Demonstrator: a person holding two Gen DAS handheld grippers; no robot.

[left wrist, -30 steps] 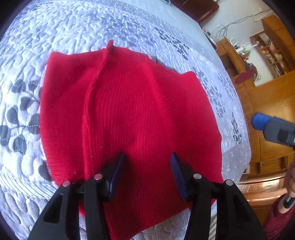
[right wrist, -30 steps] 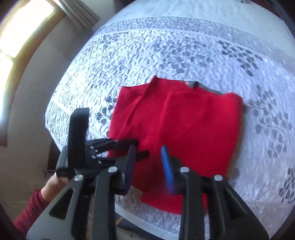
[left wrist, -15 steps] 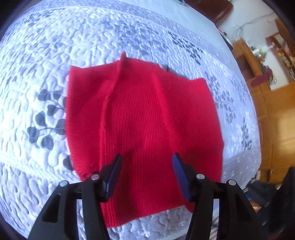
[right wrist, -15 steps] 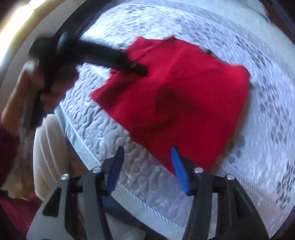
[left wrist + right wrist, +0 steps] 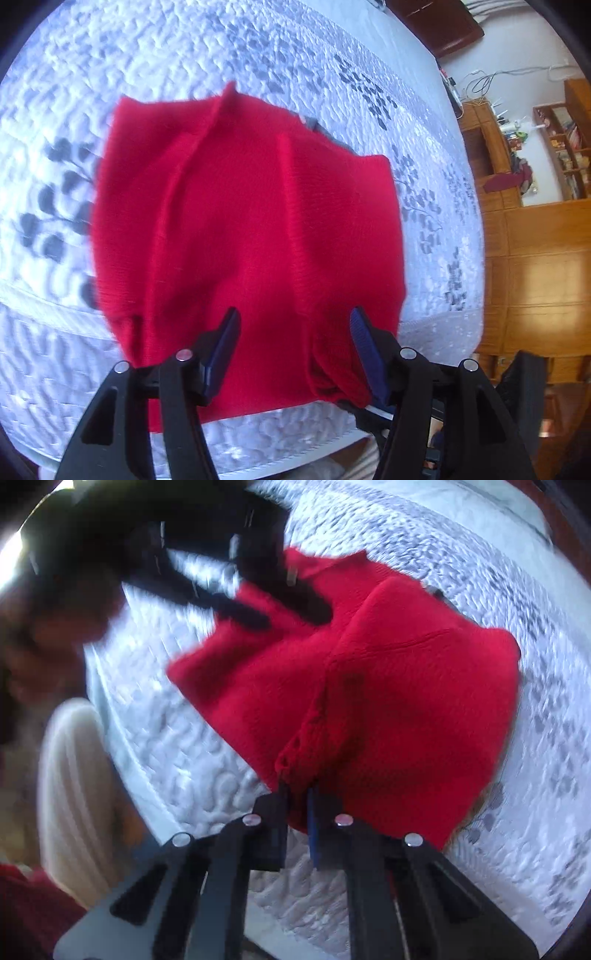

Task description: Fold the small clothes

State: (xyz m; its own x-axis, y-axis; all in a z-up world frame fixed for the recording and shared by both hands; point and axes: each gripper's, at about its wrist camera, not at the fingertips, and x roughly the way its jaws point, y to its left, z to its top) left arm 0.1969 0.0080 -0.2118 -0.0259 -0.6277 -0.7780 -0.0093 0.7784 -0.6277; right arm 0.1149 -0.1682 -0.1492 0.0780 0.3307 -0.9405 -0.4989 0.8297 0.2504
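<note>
A red knit garment (image 5: 243,229) lies partly folded on a white quilted bedspread (image 5: 258,48). My left gripper (image 5: 295,325) is open, hovering over the garment's near edge; its near right corner is bunched up by the right finger. In the right wrist view the garment (image 5: 406,701) lies ahead, and my right gripper (image 5: 299,797) is shut on its near corner, which is lifted. The left gripper (image 5: 266,609) shows blurred at upper left over the garment's far side.
The bedspread (image 5: 517,849) has grey leaf prints and its edge runs close below both grippers. Wooden cabinets and shelves (image 5: 535,240) stand at the right. The person's light trousers (image 5: 74,794) are at lower left in the right wrist view.
My right gripper has moved in to the garment's near corner and shut on it, lifting it. My left gripper stays open and has shifted a little over the near edge.
</note>
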